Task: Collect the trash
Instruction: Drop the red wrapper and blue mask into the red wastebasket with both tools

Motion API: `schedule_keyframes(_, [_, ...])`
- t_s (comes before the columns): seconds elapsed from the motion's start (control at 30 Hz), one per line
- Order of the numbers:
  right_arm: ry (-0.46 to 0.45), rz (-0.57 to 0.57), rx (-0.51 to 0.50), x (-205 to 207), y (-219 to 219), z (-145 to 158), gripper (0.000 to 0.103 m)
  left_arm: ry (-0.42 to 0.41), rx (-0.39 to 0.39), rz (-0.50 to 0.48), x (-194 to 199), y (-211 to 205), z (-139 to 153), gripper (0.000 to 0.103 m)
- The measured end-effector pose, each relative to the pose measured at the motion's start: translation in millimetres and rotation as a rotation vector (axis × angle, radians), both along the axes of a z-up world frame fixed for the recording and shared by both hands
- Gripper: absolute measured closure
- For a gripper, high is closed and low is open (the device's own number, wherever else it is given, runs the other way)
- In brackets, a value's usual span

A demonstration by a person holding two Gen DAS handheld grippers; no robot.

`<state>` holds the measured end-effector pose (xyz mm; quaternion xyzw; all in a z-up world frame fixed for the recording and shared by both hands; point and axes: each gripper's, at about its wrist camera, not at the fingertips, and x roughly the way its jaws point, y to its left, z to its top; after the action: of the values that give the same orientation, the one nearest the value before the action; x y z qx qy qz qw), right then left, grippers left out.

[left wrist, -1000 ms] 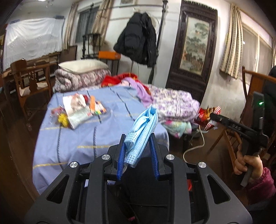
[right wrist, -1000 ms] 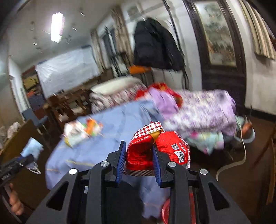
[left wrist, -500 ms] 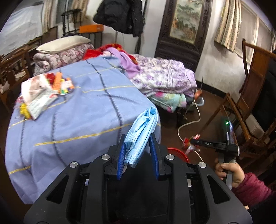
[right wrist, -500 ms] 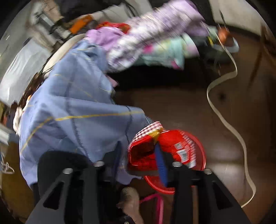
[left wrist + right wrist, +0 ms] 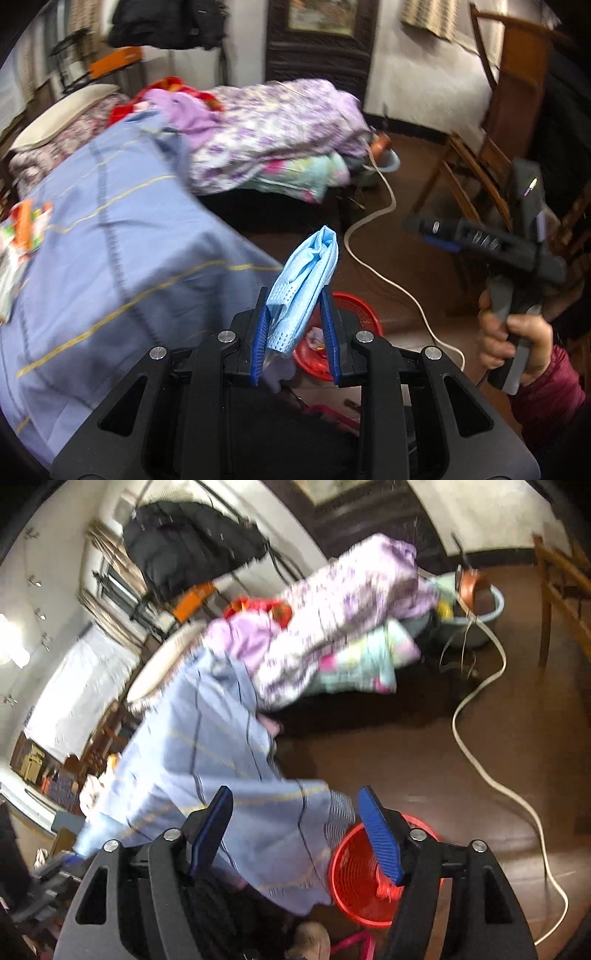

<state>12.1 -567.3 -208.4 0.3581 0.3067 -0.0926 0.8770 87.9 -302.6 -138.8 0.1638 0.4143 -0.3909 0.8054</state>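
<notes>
My left gripper (image 5: 293, 295) is shut on a crumpled light-blue face mask (image 5: 304, 273), held above the floor. Just beyond and below it stands a red round trash basket (image 5: 354, 314) with some trash inside. My right gripper (image 5: 295, 794) is open and empty, with its jaws wide apart above the red basket (image 5: 354, 871). It also shows at the right in the left wrist view (image 5: 424, 229), held in a hand. The red snack wrapper it held is out of sight. More wrappers (image 5: 22, 229) lie on the blue bedsheet at the far left.
A bed with a blue sheet (image 5: 110, 240) fills the left. Purple floral quilts (image 5: 280, 125) are piled behind it. A white cord (image 5: 384, 273) snakes over the brown floor. Wooden chairs (image 5: 491, 122) stand at the right. A blue basin (image 5: 476, 616) sits far back.
My right gripper has opened over the red basket and the red snack wrapper is gone from it. My left gripper, still holding the mask, has swung right toward the basket.
</notes>
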Motion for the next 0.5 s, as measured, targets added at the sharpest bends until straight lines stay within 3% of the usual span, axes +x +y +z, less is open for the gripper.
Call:
schedule_keyframes(0.33, [-0.076,-0.02,0.01,-29.2,-20.6,11.9,0.03,0.007,0.077,-0.15,-17.1,-77.0,-19.3,0.072])
schedule_keyframes(0.5, [-0.078,-0.037,0.04,-35.7,-28.5,3.6,0.03,-0.014,0.102,-0.139,-14.1,-90.5,-24.2,0.044])
